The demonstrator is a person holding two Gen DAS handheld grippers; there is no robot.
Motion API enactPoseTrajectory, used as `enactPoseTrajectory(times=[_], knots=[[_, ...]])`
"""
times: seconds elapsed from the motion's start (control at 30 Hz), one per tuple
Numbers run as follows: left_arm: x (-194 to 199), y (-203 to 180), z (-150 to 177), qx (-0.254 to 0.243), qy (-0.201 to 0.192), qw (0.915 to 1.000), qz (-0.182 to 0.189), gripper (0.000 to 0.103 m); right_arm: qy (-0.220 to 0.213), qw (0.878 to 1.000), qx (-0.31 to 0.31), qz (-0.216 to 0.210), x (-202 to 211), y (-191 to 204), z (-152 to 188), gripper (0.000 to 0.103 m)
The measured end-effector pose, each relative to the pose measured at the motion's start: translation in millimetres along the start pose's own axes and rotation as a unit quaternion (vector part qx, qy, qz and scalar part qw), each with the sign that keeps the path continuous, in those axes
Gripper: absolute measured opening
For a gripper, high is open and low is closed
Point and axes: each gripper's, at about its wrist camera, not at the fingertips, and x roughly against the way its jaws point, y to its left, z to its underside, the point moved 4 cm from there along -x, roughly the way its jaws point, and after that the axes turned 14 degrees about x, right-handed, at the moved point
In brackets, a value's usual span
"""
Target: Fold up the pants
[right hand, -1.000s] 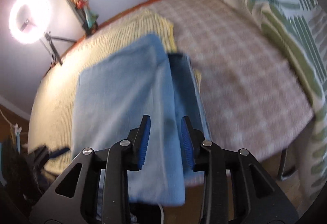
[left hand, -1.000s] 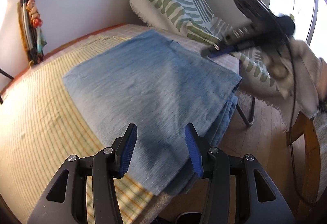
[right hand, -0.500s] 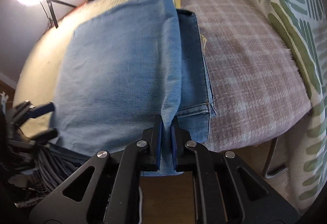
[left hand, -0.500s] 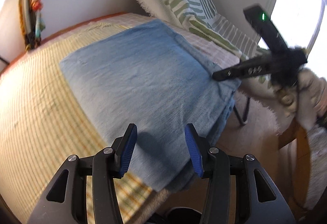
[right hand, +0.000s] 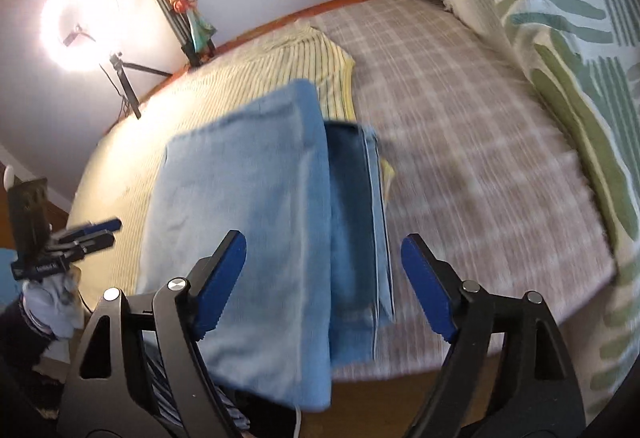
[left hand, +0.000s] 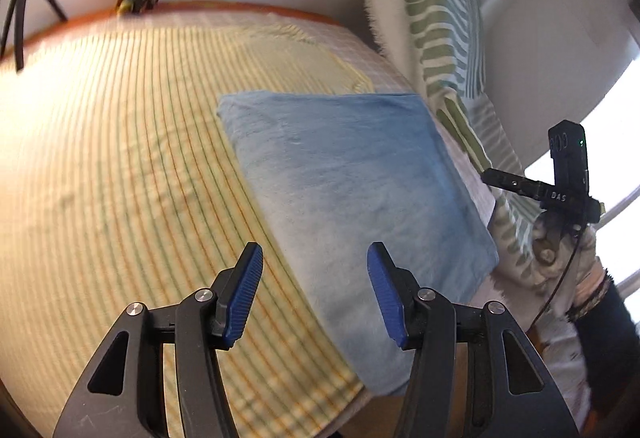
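Opening both jaws, you hold nothing: your right gripper (right hand: 322,288) spreads wide just above the folded pants (right hand: 248,214), nothing pinched; your left gripper (left hand: 314,294) hovers over the pants' near-left edge on the striped cloth (left hand: 120,166).

Each handheld gripper is a black frame with triangular cut-outs, round silver screws at the pivots and two ribbed blue pads: the left gripper (left hand: 315,294) and the right gripper (right hand: 323,284) look alike. Seen from the left wrist, the right unit carries a black block with a small green light, white lettering and a thin black cable. The right hand (left hand: 560,244) seems gloved in pale fabric, with wrist bands and a dark sleeve.
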Motion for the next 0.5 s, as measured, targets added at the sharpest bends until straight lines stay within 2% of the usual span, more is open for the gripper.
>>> enactPoseTrajectory(times=[0.23, 0.5], knots=[[-20.9, 4.4, -3.0, 0.024, 0.019, 0.9995, 0.002, 0.053, 0.032, 0.999, 0.008, -0.01, -48.0, -8.7, -22.1, 0.083], [-41.8, 11.6, -6.6, 0.048, 0.035, 0.9982, 0.007, 0.053, 0.032, 0.997, -0.023, -0.067, -78.5, -19.8, -17.3, 0.083]])
